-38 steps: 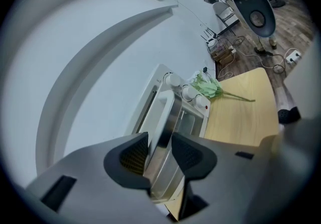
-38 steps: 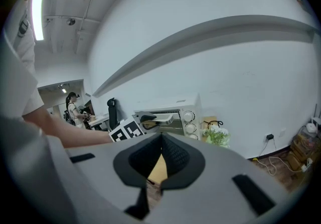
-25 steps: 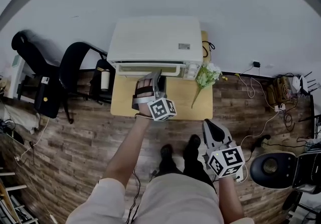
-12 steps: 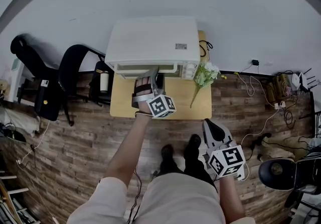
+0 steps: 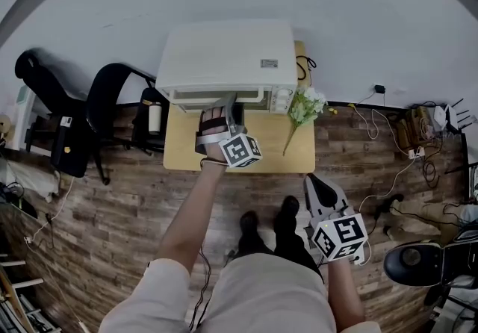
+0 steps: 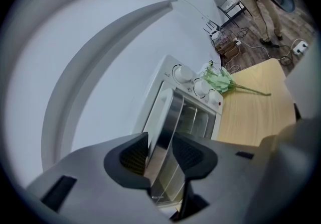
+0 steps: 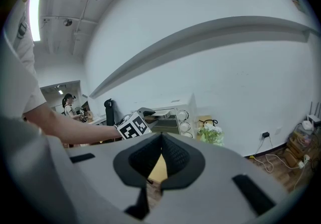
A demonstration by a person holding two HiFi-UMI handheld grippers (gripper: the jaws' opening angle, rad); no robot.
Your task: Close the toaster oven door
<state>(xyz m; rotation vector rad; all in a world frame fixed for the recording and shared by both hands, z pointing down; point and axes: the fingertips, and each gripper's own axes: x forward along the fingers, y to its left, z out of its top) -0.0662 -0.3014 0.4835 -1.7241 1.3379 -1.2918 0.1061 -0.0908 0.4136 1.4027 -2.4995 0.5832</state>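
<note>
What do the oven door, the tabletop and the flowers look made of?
Oven door: glass pane, glossy with reflections, edged in white that could be painted metal or plastic.
Tabletop: pale wood or wood-look laminate, matte, even tan with no visible grain.
Flowers: probably artificial, fabric or plastic, uniformly pale green; too small to be sure.

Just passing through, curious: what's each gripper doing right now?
Left gripper: open, just opening wider, toaster oven door edge between its fingers.
Right gripper: closed, holding nothing.

One toaster oven (image 5: 228,55), two tools (image 5: 231,107) (image 5: 317,184)
</note>
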